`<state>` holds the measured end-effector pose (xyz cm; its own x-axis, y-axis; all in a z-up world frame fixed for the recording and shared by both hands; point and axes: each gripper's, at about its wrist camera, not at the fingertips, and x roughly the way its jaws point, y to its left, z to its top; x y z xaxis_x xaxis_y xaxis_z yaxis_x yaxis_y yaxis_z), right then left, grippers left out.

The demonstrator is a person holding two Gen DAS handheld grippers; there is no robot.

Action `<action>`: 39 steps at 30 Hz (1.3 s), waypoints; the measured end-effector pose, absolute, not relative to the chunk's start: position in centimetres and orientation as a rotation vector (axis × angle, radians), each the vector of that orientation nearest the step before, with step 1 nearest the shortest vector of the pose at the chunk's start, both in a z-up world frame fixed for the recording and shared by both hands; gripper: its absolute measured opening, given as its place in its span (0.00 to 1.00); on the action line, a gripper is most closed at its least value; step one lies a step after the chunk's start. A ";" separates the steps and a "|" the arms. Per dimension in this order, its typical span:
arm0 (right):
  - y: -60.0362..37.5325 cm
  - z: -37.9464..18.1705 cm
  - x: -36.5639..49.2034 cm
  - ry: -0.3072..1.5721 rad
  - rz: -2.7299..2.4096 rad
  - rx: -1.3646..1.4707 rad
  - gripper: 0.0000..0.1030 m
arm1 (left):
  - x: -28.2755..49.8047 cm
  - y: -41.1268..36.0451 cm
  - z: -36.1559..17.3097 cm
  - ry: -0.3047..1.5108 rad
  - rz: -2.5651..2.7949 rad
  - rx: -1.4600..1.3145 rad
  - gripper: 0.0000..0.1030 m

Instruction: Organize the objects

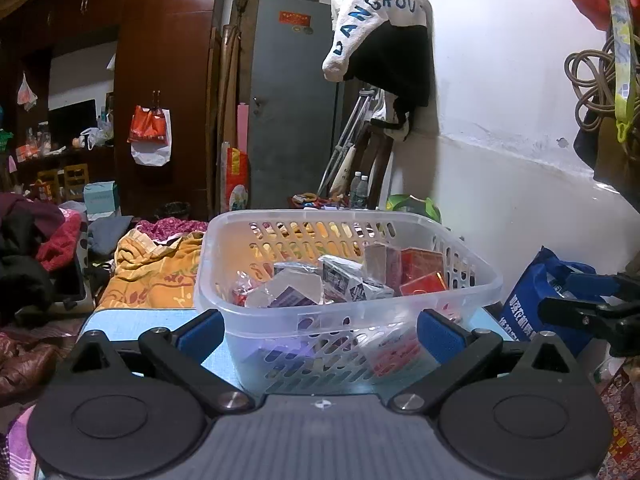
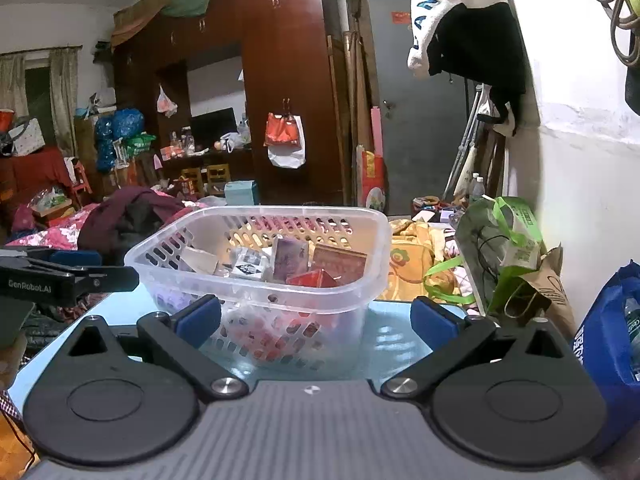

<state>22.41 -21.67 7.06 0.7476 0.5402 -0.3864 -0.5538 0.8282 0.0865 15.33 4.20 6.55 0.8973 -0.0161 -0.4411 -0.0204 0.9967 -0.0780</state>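
Two tools, both with jaws spread wide and nothing between the blue pads. Left tool [image 1: 320,334] and right tool [image 2: 316,320] both face one translucent white perforated plastic basket [image 1: 476,296] standing upright on the pale blue tabletop [image 1: 120,320].

Basket contents: small boxes and packs piled loose, among them red cardboard boxes [image 1: 422,272], a purple-printed box [image 2: 290,258] and crinkled clear-wrapped packets [image 1: 288,292]. Everything visible on the tabletop is already inside the basket; I can't see any loose item left outside it.

Key relation:
- Left wrist view: basket dead ahead at 12 o'clock, near wall spanning the whole gap between the pads, long axis running away toward about 1 o'clock.
- Right wrist view: basket sits at 11 o'clock, biased to the left pad; clear tabletop lies ahead of the right pad at 1 o'clock.
- Left tool looks nearer and better centred. The right tool's arm shows at 3 o'clock in the left view, so the two stand side by side and apart.

Judgement: sorting looks near done. If the basket is to be moved, left tool has the line, but the near wall looks too wide for the jaws, so pinch the rim.

Risk: thin rim flexes, basket tips.
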 end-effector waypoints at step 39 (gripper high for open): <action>-22.0 6.6 22.7 0.410 0.605 -0.035 1.00 | 14.5 4.4 6.9 0.415 -0.015 -0.083 1.00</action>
<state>22.67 -22.03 6.57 0.7444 0.5459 -0.3845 -0.5597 0.8242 0.0866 14.46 4.40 6.86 0.9152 -0.0314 -0.4019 -0.0027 0.9965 -0.0840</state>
